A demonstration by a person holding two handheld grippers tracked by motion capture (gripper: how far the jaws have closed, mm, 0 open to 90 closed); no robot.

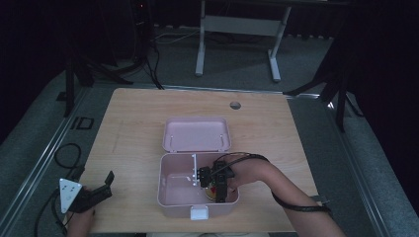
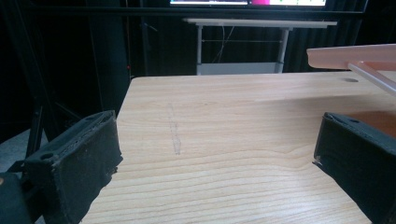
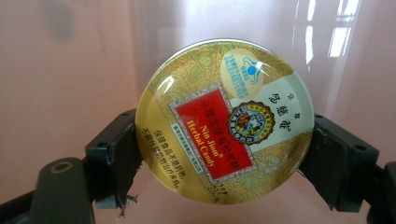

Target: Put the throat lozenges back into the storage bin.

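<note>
Gripped by its rim between the 2 black jaws of the right claw [image 3: 224, 140], a round candy tin [image 3: 224, 122] with a gold lid and red label reading "Nin Jiom Herbal Candy" sits low inside the right compartment of the open pink box [image 1: 170, 190], near its front wall, with pink plastic behind it in the right gripper view. Outward from it, the box's lid [image 1: 196, 134] lies flat just behind the box on the wooden desk [image 1: 133, 123], and the left claw [image 1: 101, 190] hovers at the desk's front left corner, jaws wide apart and holding nothing.
</note>
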